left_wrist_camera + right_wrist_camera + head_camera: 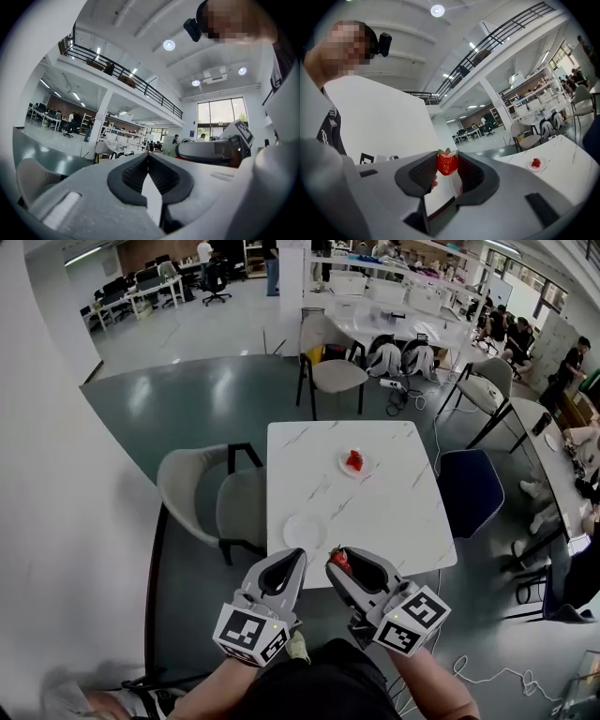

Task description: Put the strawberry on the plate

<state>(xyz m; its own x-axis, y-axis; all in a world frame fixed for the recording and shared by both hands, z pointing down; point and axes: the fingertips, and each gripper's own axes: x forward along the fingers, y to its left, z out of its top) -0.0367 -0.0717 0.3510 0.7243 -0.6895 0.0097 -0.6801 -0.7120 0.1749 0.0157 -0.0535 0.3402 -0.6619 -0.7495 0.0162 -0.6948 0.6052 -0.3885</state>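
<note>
Your right gripper (337, 560) had its jaws pinched on the strawberry (447, 163). The fruit sat right at the jaw tips, with its green leaves at the outer end, so its long axis appeared to run roughly along the jaws. Your left gripper (298, 555) had its jaws pressed together with nothing between them.

In the head view the held strawberry hung at the near edge of the white surface (394, 502), not yet over any plate. The empty plate (305, 532) lay just ahead of the right jaws and to their left, almost directly in front of the left gripper's tips. A second plate (362, 472) stood farther out toward the middle of the surface, ahead of the right jaws, and already carried another strawberry (354, 460).

I judged the near, empty plate the likelier goal. Reaching it would have called for a short carry forward and leftward across the left gripper's line, then a lowering before you let the jaws spread.
</note>
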